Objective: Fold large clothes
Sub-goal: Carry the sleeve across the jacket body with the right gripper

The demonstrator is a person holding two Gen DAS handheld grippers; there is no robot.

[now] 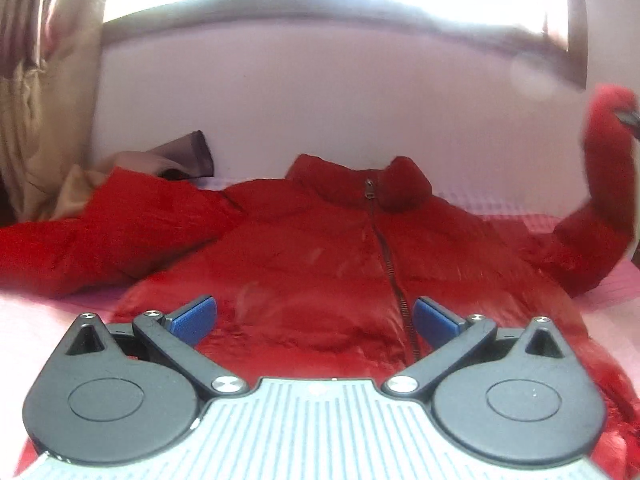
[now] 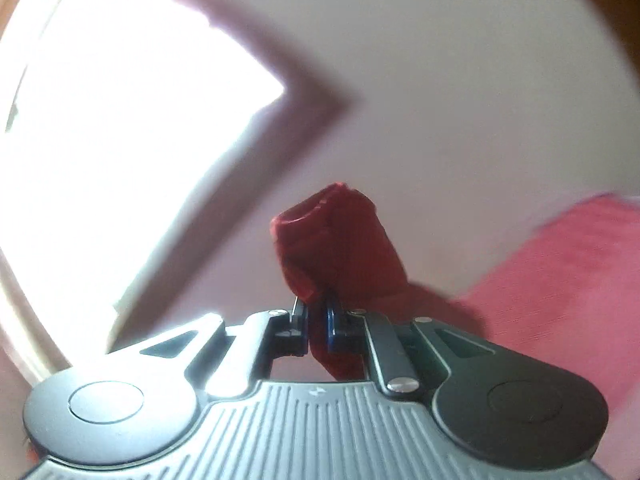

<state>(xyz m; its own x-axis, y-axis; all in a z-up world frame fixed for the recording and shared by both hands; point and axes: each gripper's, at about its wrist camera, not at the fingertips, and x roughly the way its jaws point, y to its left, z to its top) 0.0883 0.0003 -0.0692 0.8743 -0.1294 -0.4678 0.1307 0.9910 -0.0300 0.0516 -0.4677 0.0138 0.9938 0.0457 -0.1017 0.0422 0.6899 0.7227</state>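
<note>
The jacket [image 1: 320, 248] lay front-up on the bed [image 1: 616, 292], collar [image 1: 360, 180] toward the wall [image 1: 320, 100]. Its right-hand sleeve [image 1: 600, 200] rose off the bed, cuff [image 2: 336, 240] in the right claw [image 2: 316, 320]. Curtains [image 1: 36, 80] hung left.

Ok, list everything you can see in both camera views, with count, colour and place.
jacket: one, red, zipped, spread front-up on the bed
right sleeve cuff: one, red, lifted off the bed
bed cover: one, pink, under the jacket
curtain: one, beige, far left
window: one, bright, above the wall
crumpled cloth: one heap, beige and dark, behind the left sleeve
left gripper: blue-padded fingers open above the hem
right gripper: fingers shut on the right sleeve cuff
</note>
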